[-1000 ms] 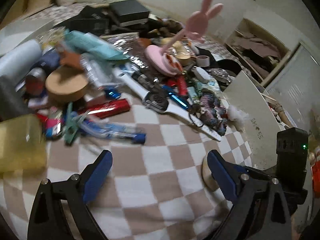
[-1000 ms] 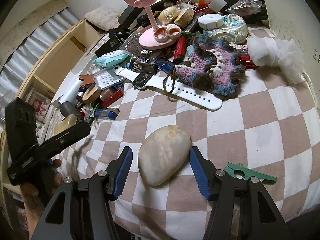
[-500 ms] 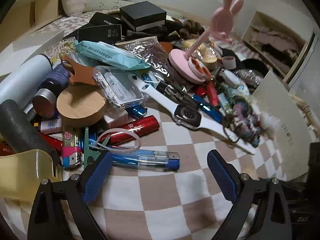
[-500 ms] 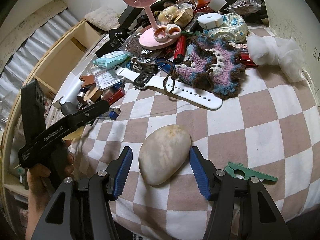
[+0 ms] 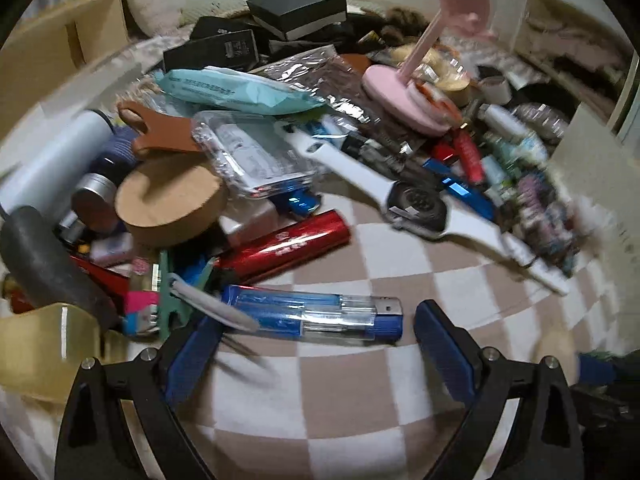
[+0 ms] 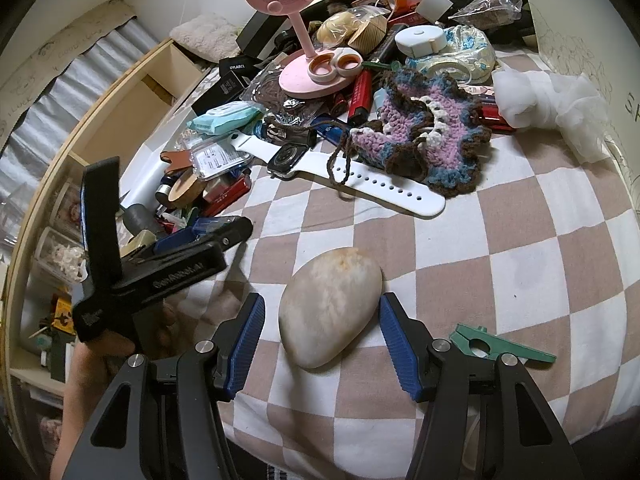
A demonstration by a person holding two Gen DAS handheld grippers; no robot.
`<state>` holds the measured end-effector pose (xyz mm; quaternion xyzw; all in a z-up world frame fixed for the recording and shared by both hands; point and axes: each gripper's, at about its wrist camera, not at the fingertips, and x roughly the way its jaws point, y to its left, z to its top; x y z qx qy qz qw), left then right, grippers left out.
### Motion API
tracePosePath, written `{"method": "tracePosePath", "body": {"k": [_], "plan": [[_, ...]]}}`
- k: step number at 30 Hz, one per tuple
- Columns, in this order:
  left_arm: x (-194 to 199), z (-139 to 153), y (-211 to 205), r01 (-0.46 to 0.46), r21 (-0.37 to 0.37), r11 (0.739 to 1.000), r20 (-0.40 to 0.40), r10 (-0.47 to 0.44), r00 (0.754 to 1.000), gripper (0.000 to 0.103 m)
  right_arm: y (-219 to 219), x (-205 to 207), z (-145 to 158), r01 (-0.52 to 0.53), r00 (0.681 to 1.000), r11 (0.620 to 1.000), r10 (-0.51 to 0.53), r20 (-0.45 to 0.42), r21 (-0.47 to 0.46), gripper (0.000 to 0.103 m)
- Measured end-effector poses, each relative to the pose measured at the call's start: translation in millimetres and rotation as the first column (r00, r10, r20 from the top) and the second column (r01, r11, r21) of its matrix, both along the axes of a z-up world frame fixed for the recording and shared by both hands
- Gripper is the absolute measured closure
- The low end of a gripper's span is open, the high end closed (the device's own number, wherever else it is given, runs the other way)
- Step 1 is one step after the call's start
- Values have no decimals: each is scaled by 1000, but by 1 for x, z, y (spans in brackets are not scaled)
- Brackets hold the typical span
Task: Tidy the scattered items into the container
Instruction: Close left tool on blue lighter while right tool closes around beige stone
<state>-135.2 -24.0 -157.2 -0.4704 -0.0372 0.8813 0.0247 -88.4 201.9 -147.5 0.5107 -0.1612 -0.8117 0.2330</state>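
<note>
Left gripper point(image 5: 316, 344) fingers spread, angled downward; right gripper point(image 6: 322, 340) fingers parted.

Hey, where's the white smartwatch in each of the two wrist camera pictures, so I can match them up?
Left wrist view: the white smartwatch lies right of centre, strap running diagonally from upper left to lower right.
Right wrist view: the same watch sits centre-left, its holed strap stretching right under the crochet piece.
Shared landmark: the pink bunny stand, behind the watch in both.
</note>
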Motion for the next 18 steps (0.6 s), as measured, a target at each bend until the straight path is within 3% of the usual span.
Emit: {"method": "tracePosePath", "body": {"k": [4,13,18], "plan": [[4,6,-3,35,119,992,-16,-33,999,6,-1,0,0,-1,1000,1000,1,-2,7,43],[2,-3,15,36,-17,999,-6,-36,999,6,0,1,-1,-7,1000,1000,8,-9,26,43],[-3,-6,19,7,-40,999,-13,-7,1000,6,-1,3,0,-10,1000,999,11,-20,35,43]]}}
